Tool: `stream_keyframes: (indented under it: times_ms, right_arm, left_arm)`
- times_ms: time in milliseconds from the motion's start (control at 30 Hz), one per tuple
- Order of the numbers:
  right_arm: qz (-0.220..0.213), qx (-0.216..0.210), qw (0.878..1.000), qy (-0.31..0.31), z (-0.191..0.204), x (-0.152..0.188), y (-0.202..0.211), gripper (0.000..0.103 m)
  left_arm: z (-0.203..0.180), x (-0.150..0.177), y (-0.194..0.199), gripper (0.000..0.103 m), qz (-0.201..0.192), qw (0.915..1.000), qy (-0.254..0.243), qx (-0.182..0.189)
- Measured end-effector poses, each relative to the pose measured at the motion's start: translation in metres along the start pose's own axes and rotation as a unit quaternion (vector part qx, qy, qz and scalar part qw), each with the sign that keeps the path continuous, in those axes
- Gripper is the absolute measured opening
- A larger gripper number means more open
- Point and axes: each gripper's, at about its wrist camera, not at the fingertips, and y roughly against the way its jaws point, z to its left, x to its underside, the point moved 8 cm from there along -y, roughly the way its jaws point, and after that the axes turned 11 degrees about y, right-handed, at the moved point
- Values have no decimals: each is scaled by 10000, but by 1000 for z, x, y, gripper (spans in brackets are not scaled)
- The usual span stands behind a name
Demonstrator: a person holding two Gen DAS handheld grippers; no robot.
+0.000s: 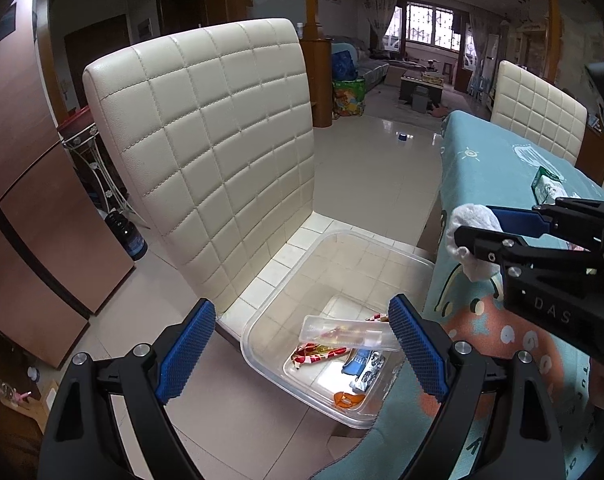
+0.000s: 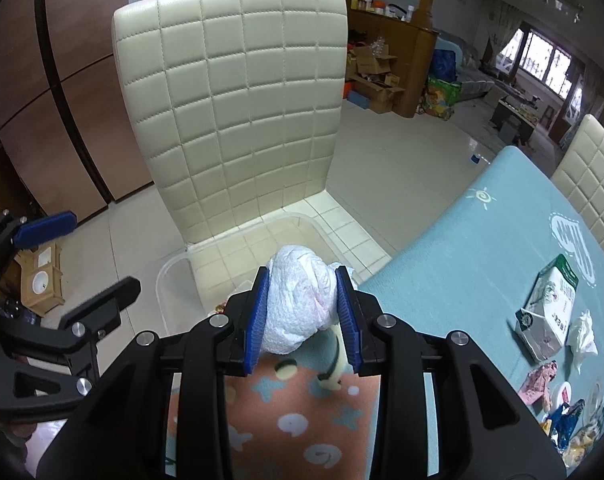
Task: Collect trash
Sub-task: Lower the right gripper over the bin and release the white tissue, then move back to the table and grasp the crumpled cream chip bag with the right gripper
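My right gripper point(image 2: 303, 276) is shut on a crumpled white tissue ball point(image 2: 298, 304), which it holds over the edge of the table, next to a clear plastic bin point(image 2: 170, 268). In the left wrist view the same tissue ball point(image 1: 471, 216) hangs in the right gripper point(image 1: 479, 228) beside the bin point(image 1: 262, 312). The bin stands on a cream chair seat and holds a clear plastic tray point(image 1: 349, 334), a red wrapper point(image 1: 317, 356) and a blue wrapper point(image 1: 361, 364). My left gripper point(image 1: 302, 308) is open above the bin, with nothing between its fingers.
The cream quilted chair point(image 2: 238, 100) backs the bin. On the table's blue-and-orange cloth point(image 2: 461, 240) to the right lie a milk carton point(image 2: 549, 308), a white tissue point(image 2: 581, 332), a pink wrapper point(image 2: 537, 384) and several other wrappers. Tiled floor lies beyond.
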Motion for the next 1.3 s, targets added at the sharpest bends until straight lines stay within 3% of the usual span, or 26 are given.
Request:
stream_keyframes:
  times_ms: [133, 167, 200, 267, 433, 500, 600, 1000, 1300]
  right_arm:
    - [-100, -13, 9999, -19, 3, -11, 1, 36]
    - [-100, 32, 9999, -27, 3, -12, 2, 44]
    - [-124, 74, 9999, -43, 3, -13, 2, 60]
    - [-276, 164, 9995, -63, 1, -17, 7, 72]
    - [-279, 225, 9993, -126, -4, -14, 10, 75]
    - [-267, 269, 9991, -212, -9, -9, 12, 84]
    - [-200, 368, 9988, -270, -17, -1, 15, 89]
    - [-302, 689, 9949, -667, -54, 38, 61, 92]
    - [-216, 1154, 9836, -1367, -119, 107, 104, 92]
  left_arm:
    - [5, -1, 2, 86, -27, 10000, 22, -73]
    - [7, -1, 1, 86, -24, 9999, 33, -94]
    - [8, -1, 1, 86, -20, 9999, 50, -109]
    - [9, -2, 1, 86, 2, 9999, 88, -129]
    - [11, -4, 2, 86, 4, 9998, 135, -128]
    - [9, -3, 3, 86, 14, 9998, 149, -93]
    - [3, -2, 3, 86, 49, 9999, 124, -34]
    - [-50, 2, 22, 86, 28, 9990, -215, 394]
    - [-129, 16, 43, 86, -25, 9929, -845, 836]
